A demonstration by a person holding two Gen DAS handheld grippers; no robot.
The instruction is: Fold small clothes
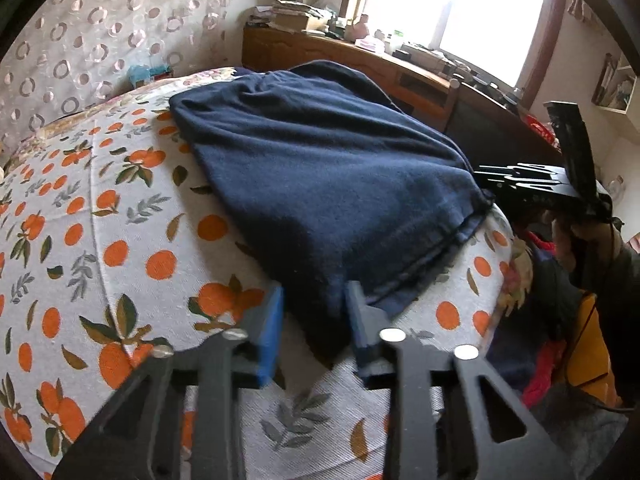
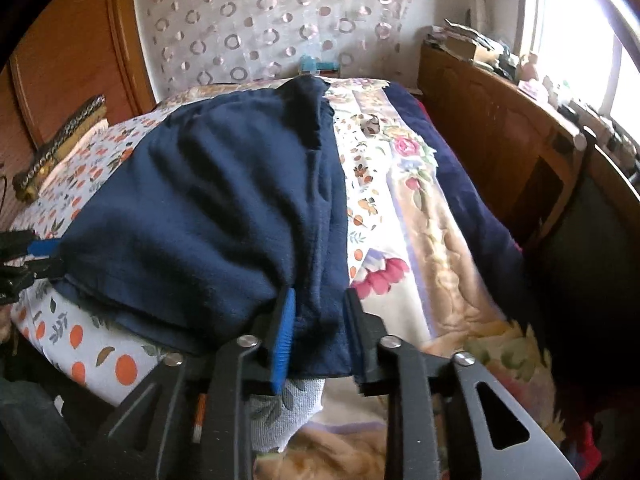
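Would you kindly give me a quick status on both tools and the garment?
Left tool straddling near corner of navy garment, grip unclear. Right tool straddling its other near corner, grip unclear too. Garment lies flat on orange-print sheet. Nothing in the way.

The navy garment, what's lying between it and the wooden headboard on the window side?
In the right wrist view, a floral quilt and a dark blue blanket strip lie between the navy garment and the wooden headboard.
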